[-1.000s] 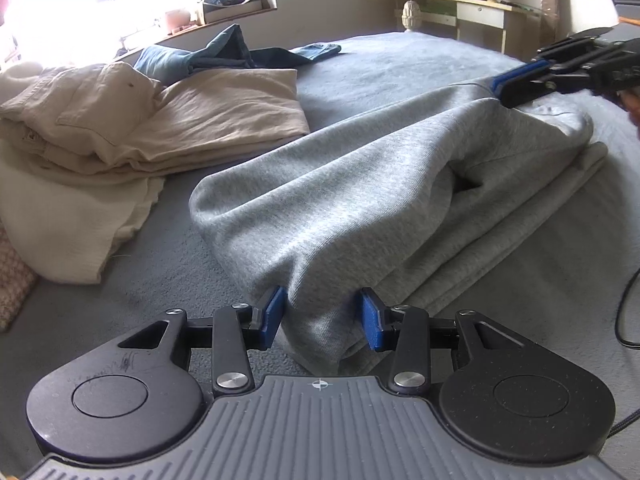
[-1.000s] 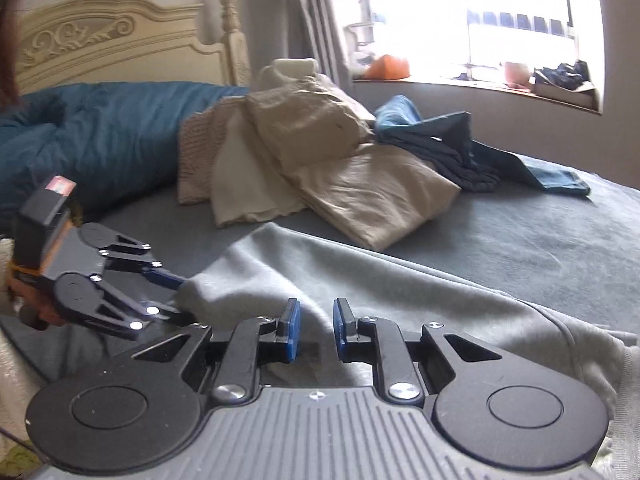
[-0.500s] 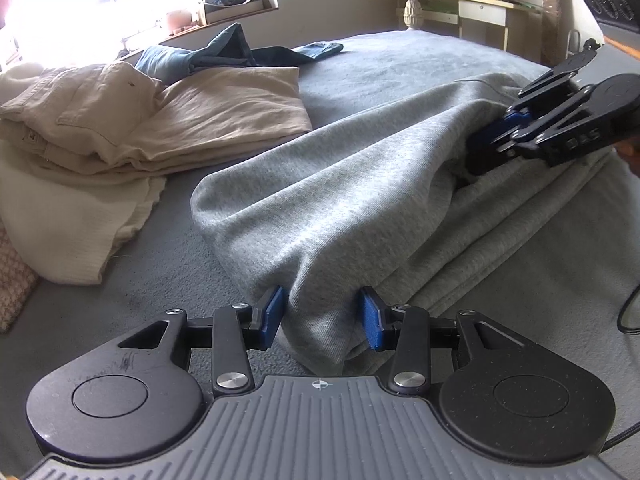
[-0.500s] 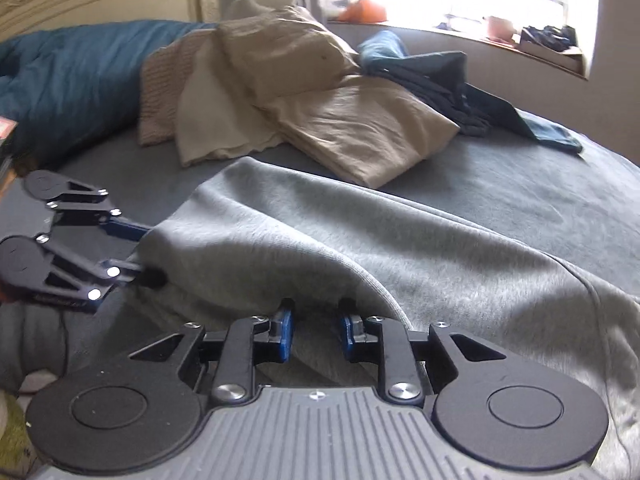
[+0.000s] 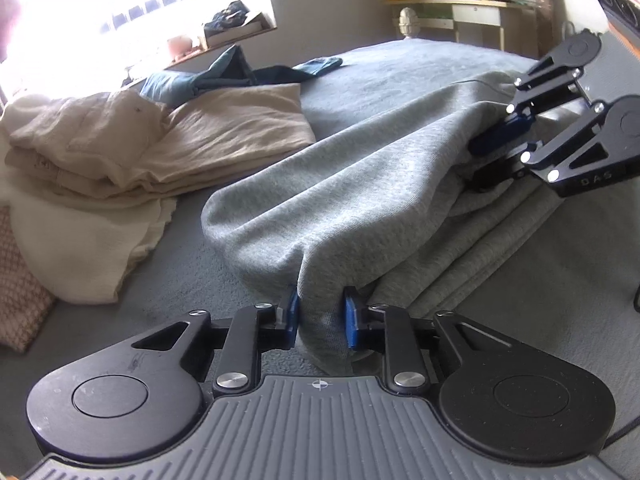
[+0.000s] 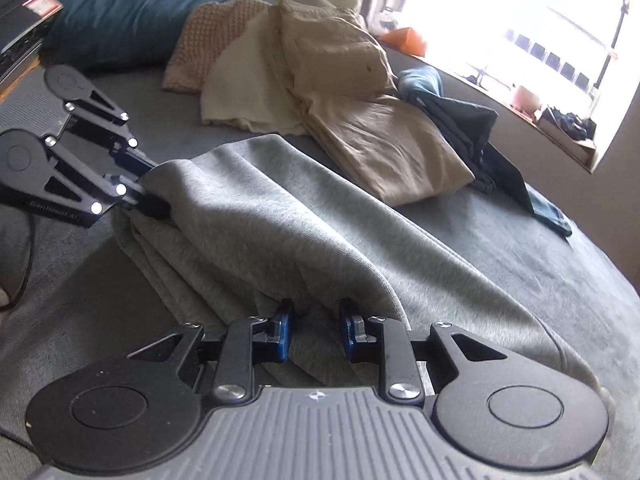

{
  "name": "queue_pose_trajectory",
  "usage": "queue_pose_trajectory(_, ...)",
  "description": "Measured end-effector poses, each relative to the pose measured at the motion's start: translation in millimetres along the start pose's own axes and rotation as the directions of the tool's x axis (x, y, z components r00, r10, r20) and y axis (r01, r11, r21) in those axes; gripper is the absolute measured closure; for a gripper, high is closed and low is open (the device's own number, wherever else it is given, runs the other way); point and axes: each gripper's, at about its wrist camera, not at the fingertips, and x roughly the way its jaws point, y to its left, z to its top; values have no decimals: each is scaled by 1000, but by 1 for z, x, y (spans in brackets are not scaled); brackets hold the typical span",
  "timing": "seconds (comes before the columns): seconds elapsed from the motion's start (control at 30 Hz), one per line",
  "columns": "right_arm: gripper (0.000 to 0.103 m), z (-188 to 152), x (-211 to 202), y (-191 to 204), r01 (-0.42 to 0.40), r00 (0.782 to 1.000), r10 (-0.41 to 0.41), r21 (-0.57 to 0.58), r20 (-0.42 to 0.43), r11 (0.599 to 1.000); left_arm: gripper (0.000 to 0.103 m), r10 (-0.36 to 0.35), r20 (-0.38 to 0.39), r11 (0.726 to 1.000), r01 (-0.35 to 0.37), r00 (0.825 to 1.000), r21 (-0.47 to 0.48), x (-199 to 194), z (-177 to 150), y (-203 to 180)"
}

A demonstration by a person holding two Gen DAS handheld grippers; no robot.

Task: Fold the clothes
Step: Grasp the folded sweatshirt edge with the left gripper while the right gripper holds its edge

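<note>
Grey sweatshirt fabric (image 5: 360,184), soft knit, lies in folded layers across the middle of the bed (image 5: 400,68), with its top layer raised into a ridge that runs between the two claws.

Left claw (image 5: 320,316): its blue pads have just been closing and now pinch a bunched fold at the near end of the garment; cloth fills the gap between them. In the right wrist view this claw (image 6: 144,192) enters from the left, with its tips buried in the far end of the ridge.

Right claw (image 6: 314,330): jaws have opened slightly within the last second; a fold of the grey fabric hangs between the blue pads, and whether the pads press on it cannot be told. In the left wrist view this claw (image 5: 496,152) reaches in from the right, with its tips at the garment's opposite end.

Beige clothes (image 5: 168,140), folded and stacked, sit beyond the sweatshirt, apart from it. Cream cloth (image 5: 80,240) lies under and beside that stack. Blue garment (image 5: 224,76), crumpled, lies behind the beige stack, toward the window (image 5: 120,0). Teal bedding (image 6: 128,4) is heaped at the head of the bed. Pale desk (image 5: 460,12) stands against the far wall.
</note>
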Motion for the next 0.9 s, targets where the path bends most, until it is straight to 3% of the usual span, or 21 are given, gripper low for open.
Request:
queue_pose_trajectory(0.1, 77, 3, -18, -6, -75, 993, 74, -2, 93, 997, 84, -2, 0, 1000, 2, 1000, 27, 0, -3, 0)
queue_pose_trajectory(0.2, 76, 6, -32, -10, -73, 983, 78, -36, 168, 997, 84, -1, 0, 1000, 1, 1000, 26, 1, -3, 0)
queue_pose_trajectory(0.37, 75, 0, -20, 7, -17, 991, 44, -208, 128, 978, 85, -5, 4, 1000, 5, 1000, 25, 1, -4, 0)
queue_pose_trajectory(0.6, 75, -9, 17, 26, 34, 996, -3, -337, 93, 941, 87, -20, 15, 998, 19, 1000, 67, 0, -6, -1)
queue_pose_trajectory(0.7, 82, -9, 30, 25, 46, 998, -26, -339, 62, 940, 87, -19, 19, 996, 17, 1000, 86, 0, -8, -2)
queue_pose_trajectory(0.8, 93, -6, 24, 17, 12, 998, 5, -284, 59, 959, 87, -15, 22, 995, 13, 1000, 101, -1, -11, -3)
queue_pose_trajectory(0.9, 96, -3, 5, 6, -26, 996, 47, -240, 82, 970, 87, -13, 21, 995, 11, 1000, 101, 0, -12, -3)
